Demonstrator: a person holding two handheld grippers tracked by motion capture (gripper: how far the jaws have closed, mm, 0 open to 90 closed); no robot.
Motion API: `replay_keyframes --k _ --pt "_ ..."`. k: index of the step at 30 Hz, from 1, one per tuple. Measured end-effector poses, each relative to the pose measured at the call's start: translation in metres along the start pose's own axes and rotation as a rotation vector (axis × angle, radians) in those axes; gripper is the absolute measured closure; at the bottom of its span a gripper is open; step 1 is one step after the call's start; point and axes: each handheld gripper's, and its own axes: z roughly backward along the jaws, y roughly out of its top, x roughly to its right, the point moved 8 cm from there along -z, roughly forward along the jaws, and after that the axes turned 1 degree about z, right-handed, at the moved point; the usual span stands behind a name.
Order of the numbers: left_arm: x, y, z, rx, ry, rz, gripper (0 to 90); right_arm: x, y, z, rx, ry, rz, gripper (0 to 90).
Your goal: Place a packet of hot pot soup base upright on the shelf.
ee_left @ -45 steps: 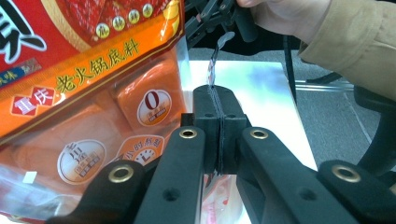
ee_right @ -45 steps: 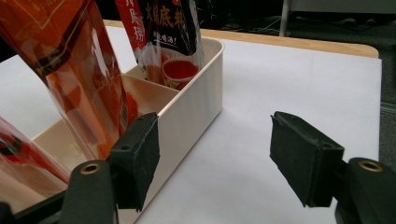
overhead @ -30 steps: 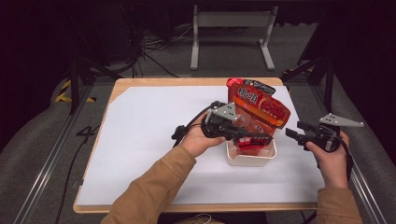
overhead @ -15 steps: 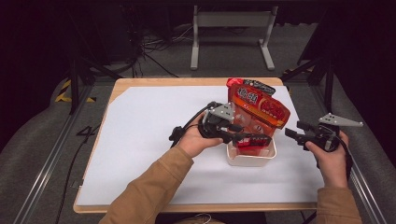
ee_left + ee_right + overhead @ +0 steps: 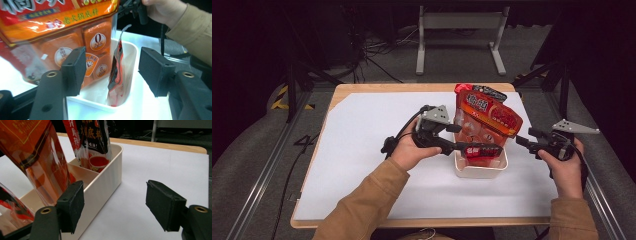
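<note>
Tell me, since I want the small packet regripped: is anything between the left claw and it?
No. The left claw is open with the small packet upright between its pads, nothing between, inside the white tub.

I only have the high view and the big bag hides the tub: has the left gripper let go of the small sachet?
Observer: Yes. The fingers of the left gripper have just been opening; the sachet is between them, untouched.
Operator: Is it standing?
Observer: Upright on edge inside the white tub.
Operator: And the other hand?
Observer: The right gripper is open beside the tub, nothing between its fingers.
</note>
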Motion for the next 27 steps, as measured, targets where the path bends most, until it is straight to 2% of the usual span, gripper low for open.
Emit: replay_keyframes --k 6,11,12,15,21,27 --pt "0.0 -0.004 0.02 0.002 0.051 0.034 35.9 -0.003 0.002 -0.001 -0.002 0.005 0.013 31.0" --pt "-0.003 -0.007 0.04 0.026 0.103 0.057 32.9 -0.008 0.003 -0.002 -0.004 0.013 0.019 30.3" --pt "-0.005 -0.01 0.048 0.037 0.123 0.066 32.3 -0.009 0.003 -0.002 -0.003 0.015 0.023 30.2" --pt "-0.007 -0.014 0.057 0.041 0.143 0.074 31.7 -0.011 0.003 -0.002 -0.004 0.017 0.022 30.0" --pt "-0.009 -0.031 0.085 0.032 0.202 0.061 29.6 -0.019 0.006 -0.001 -0.002 0.026 0.039 28.9" --pt "-0.01 -0.054 0.114 0.038 0.241 0.081 28.0 -0.022 0.005 0.0 -0.009 0.023 0.053 28.6"
